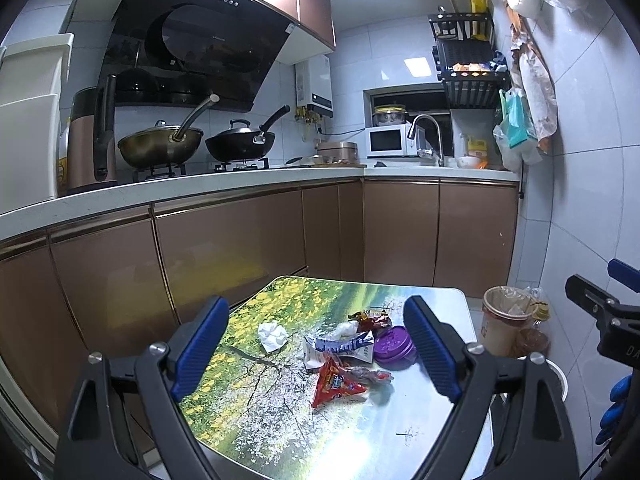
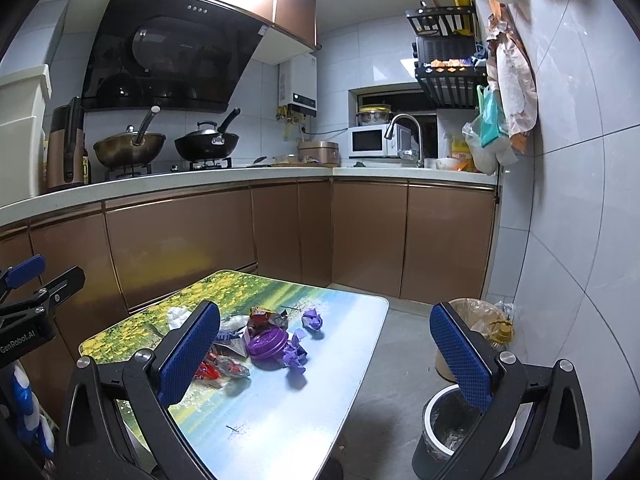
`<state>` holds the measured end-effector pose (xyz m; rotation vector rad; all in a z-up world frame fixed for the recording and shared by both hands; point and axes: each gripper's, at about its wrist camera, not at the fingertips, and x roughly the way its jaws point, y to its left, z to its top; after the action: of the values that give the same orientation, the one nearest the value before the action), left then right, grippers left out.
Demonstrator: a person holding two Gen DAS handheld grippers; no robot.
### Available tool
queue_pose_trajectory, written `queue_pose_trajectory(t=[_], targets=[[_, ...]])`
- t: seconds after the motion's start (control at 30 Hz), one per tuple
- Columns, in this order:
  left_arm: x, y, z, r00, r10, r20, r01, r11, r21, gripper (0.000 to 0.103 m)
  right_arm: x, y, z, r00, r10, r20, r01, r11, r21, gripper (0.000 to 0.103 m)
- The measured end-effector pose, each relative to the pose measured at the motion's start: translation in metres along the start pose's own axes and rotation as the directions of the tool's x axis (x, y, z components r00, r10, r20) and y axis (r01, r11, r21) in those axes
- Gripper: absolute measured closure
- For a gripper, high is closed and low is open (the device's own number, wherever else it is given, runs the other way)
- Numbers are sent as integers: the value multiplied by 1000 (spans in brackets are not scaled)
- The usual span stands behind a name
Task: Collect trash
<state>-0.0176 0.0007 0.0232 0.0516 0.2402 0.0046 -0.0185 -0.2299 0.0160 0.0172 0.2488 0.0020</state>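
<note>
A pile of trash lies on the flower-print table (image 1: 248,412): a white crumpled tissue (image 1: 272,336), a blue-and-white carton (image 1: 340,348), a red snack wrapper (image 1: 336,384), a purple round lid (image 1: 394,344) and a brown wrapper (image 1: 370,318). My left gripper (image 1: 316,352) hangs open above the near side of the pile, holding nothing. In the right wrist view the purple lid (image 2: 266,342) lies beside crumpled purple wrappers (image 2: 312,318) and the red wrapper (image 2: 216,368). My right gripper (image 2: 324,360) is open and empty, spanning the table's right edge. A dark bin with a white rim (image 2: 444,432) stands on the floor under its right finger.
A beige bag-lined bin (image 2: 476,316) and a bottle stand by the tiled wall. Brown cabinets (image 2: 180,248) and a counter with woks run behind the table. A blue-gloved hand (image 1: 616,400) holds the right gripper. Grey floor (image 2: 400,360) lies between table and bins.
</note>
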Motion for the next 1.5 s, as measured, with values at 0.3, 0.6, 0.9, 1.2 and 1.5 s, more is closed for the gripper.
queue_pose_trajectory(t=[0.3,0.6,0.9,1.2,1.5], targets=[[29,0,2,1000,-11,-27,11,1000,8,14,23,-3,6,1000,-2,-16,2,1000,25,0],[63,-3,4,997,-36,-67,38,999,23,14,52,0,10,999,4,-48,-4,1000,18,0],[90,-4,6,992,-77,-98,79,997,12,14,76,0,10,997,-7,-80,8,1000,18,0],[113,-5,9,987,-120,-109,120,993,-6,14,91,1,15,996,-15,-89,16,1000,12,0],[123,-13,12,986,-129,-103,130,992,4,14,102,1,15,994,-25,-108,26,1000,8,0]])
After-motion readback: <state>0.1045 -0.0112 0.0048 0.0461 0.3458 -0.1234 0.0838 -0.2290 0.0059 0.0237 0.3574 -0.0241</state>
